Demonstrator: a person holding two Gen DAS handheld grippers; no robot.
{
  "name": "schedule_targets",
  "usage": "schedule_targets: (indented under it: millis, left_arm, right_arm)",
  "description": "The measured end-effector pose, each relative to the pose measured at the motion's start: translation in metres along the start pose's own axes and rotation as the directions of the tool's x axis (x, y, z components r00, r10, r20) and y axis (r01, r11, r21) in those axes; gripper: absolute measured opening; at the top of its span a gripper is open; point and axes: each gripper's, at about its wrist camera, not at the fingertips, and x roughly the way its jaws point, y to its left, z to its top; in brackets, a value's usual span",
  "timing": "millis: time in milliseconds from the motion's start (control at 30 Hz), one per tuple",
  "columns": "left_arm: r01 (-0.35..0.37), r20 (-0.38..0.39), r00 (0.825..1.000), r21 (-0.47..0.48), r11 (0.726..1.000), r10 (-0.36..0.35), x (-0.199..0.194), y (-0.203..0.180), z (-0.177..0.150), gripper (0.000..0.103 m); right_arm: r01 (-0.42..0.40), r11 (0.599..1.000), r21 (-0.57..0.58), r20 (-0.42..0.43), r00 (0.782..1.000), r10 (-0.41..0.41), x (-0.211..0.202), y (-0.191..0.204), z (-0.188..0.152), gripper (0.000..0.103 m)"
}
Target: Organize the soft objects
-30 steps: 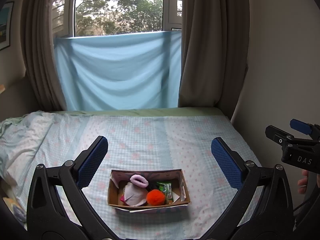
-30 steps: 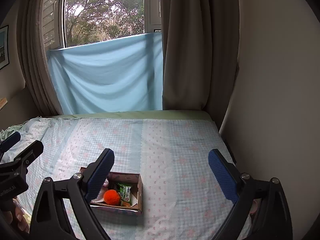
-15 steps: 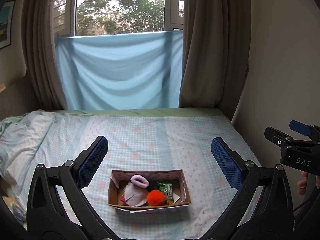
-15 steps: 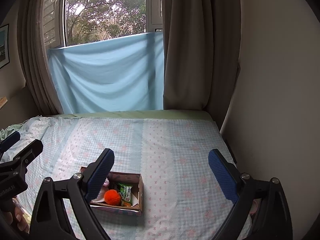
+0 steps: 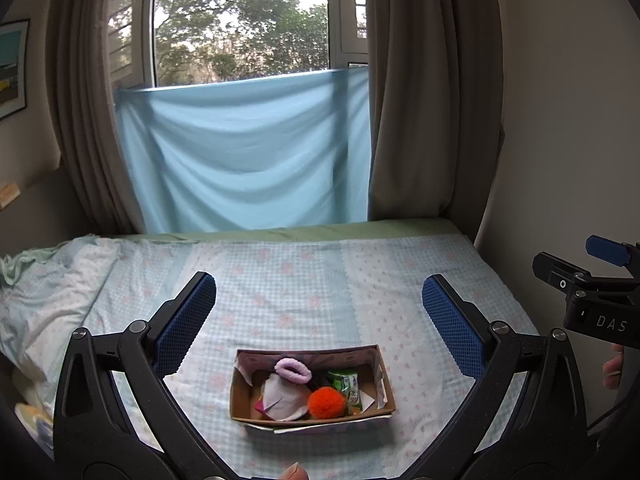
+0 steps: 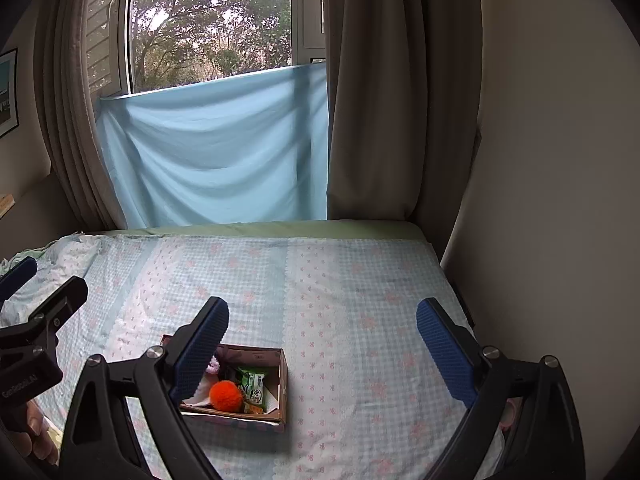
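A small cardboard box sits on the bed near its front edge. In it lie an orange pompom, a pink fuzzy hair tie, a pale pink cloth piece and a green packet. My left gripper is open and empty, held above and behind the box. My right gripper is open and empty, to the right of the box; its left finger hides the box's left part. The pompom and green packet show there.
The bed has a light checked sheet, rumpled bedding at the left and a wall close on the right. Behind it hang curtains and a light blue cloth below the window.
Both grippers have drifted very slightly; the view shifts a touch. The box and its contents have not moved.
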Motion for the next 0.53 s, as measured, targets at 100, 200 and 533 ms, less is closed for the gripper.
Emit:
schedule_targets:
  millis: [100,200,533]
  left_arm:
    - [0.013,0.005,1.000,-0.001,1.000,-0.013,0.000,-0.001,0.000,0.103]
    - [0.026,0.004,1.000,0.002,1.000,-0.026,0.000,-0.002,0.000,0.103]
    - [0.048,-0.031,0.998,-0.019,0.999,-0.049,0.009,-0.007,-0.005,0.103]
  right_arm:
    - [-0.001,1.000,0.002,0.003,1.000,0.001,0.000,-0.001,-0.001,0.094]
    - [-0.002,1.000,0.003,-0.002,1.000,0.002,0.001,-0.001,-0.001,0.094]
    - [-0.015,1.000,0.009,-0.055,0.998,0.015,0.016,-0.002,-0.005,0.094]
